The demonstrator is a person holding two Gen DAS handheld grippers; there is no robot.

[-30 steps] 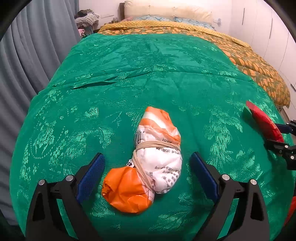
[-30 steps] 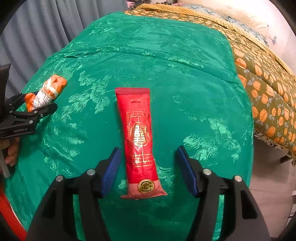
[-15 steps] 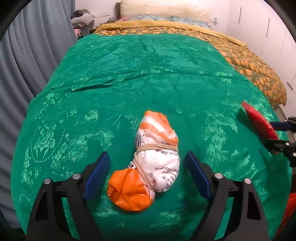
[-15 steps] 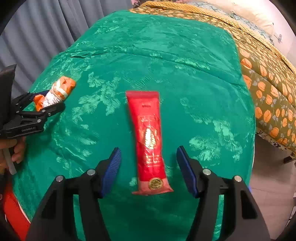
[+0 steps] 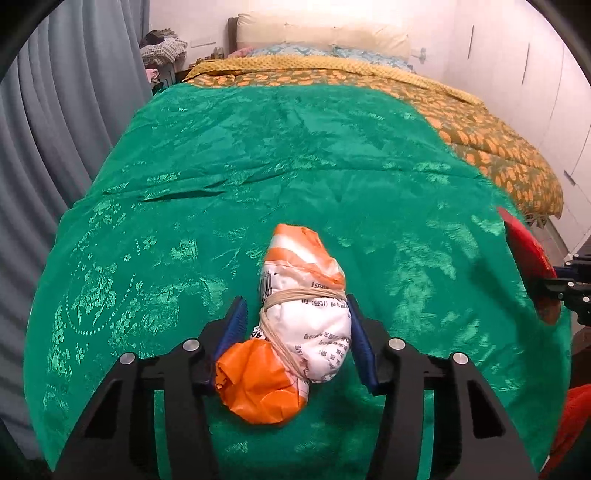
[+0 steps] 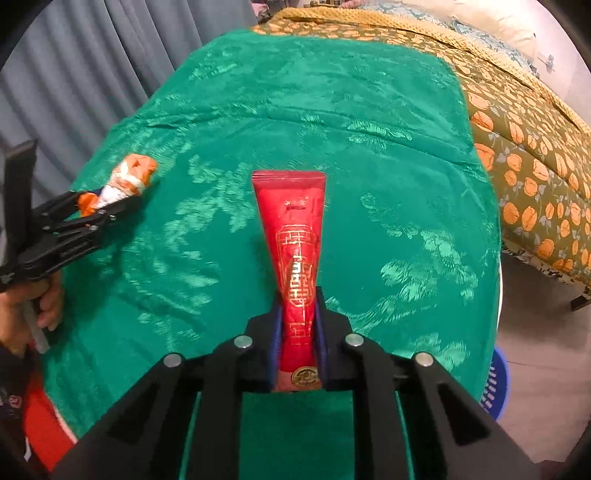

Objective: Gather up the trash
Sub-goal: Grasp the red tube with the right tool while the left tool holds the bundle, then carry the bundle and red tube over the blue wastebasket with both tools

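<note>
An orange-and-white plastic bundle (image 5: 299, 317) tied with a rubber band sits between the blue pads of my left gripper (image 5: 295, 339), which is shut on it over the green bedspread (image 5: 295, 166). It also shows in the right wrist view (image 6: 125, 181), held in the left gripper (image 6: 110, 206). My right gripper (image 6: 297, 332) is shut on the lower part of a flat red tube-shaped wrapper (image 6: 293, 236) with gold print, raised off the bedspread (image 6: 369, 129). The red wrapper (image 5: 528, 254) shows at the right edge of the left wrist view.
An orange-patterned quilt (image 5: 498, 147) and pillows (image 5: 321, 33) cover the far end and right side of the bed. Grey curtains (image 5: 55, 129) hang on the left. A blue basket (image 6: 496, 384) stands on the floor at the right. Something red (image 6: 44, 421) lies at lower left.
Both grippers have closed: the left on the orange-and-white bundle, the right on the red wrapper, whose far end has lifted off the bedspread.
</note>
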